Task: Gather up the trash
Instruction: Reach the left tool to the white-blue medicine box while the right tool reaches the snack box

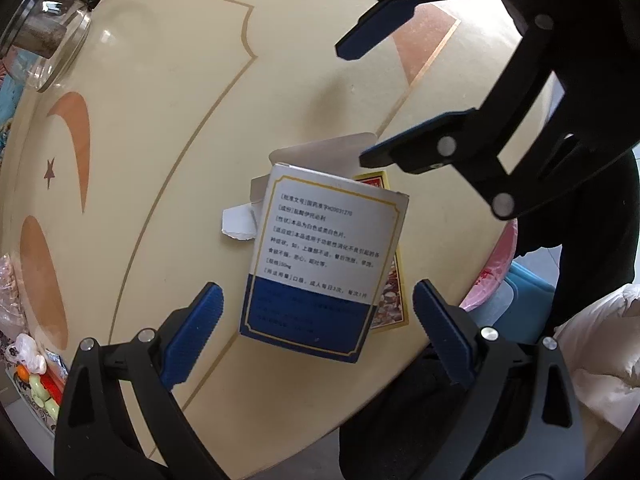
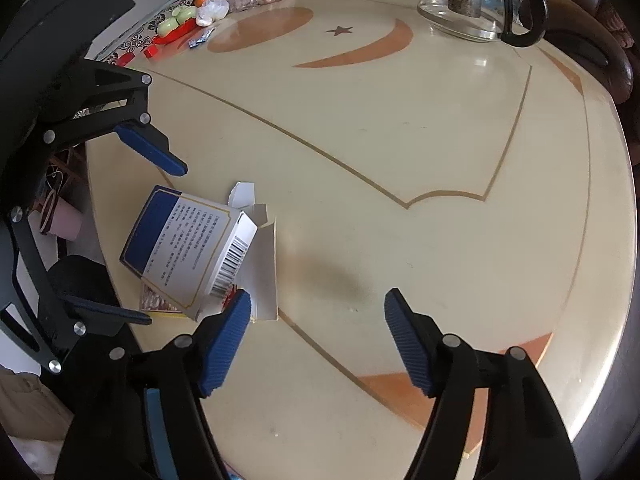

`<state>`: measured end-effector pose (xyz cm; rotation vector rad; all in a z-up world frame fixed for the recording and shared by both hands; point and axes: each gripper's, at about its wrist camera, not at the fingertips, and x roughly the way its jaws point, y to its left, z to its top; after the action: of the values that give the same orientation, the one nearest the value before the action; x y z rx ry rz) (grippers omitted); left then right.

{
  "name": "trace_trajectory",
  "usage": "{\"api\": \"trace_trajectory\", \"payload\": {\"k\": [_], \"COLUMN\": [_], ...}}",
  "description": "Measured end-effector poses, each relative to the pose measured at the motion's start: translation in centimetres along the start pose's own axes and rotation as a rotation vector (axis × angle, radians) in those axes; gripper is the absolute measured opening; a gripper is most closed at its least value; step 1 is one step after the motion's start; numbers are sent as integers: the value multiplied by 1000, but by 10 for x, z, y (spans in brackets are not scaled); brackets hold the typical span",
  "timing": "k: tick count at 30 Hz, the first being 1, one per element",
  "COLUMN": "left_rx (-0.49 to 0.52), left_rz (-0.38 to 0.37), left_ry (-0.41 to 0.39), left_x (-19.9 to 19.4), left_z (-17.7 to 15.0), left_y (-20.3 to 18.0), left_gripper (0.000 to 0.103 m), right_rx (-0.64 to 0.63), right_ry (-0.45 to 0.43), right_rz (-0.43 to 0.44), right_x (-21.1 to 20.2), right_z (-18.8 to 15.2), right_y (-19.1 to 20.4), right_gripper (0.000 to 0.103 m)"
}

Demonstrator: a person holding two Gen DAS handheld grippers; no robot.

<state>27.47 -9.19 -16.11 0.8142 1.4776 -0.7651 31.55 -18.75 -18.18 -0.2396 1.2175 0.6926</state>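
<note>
Cardboard medicine box (image 1: pixel 320 264), white and blue with open flap, lies near the glossy cream table's (image 1: pixel 168 128) edge; left gripper (image 1: pixel 318 332) and right gripper (image 2: pixel 318 344) both gape, ribbed pads empty.

Left tongs (image 1: pixel 318 332) pointing straight down, blue pads wide apart, nothing pinched. Right tongs (image 2: pixel 318 344) tilted down steeply, also apart and holding nothing, showing at two o'clock in the left wrist view.
</note>
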Motion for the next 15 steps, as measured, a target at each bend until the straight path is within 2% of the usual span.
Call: {"api": "trace_trajectory", "payload": {"k": [5,7,9,13,15], "left_rx": [-8,-19,-28,-21,-24], "left_rz": [-26,-36,-35,-33,-37], "left_ry": [-20,-22,-13,-26,-30], "left_x": [0,1,4,3,3], "left_z": [2,3,4,3,2], "left_y": [4,6,7,6,6], "left_gripper": [92,86,80,79,79], "right_rx": [-16,-19,-20,-42,-37], "right_ry": [3,0,-5,-5,-7], "right_rz": [4,1,0,-8,-5], "right_x": [8,9,10,11,10], "right_z": [6,7,9,9,8], "right_y": [5,6,7,14,13], "right_gripper": [59,55,41,39,32]}}
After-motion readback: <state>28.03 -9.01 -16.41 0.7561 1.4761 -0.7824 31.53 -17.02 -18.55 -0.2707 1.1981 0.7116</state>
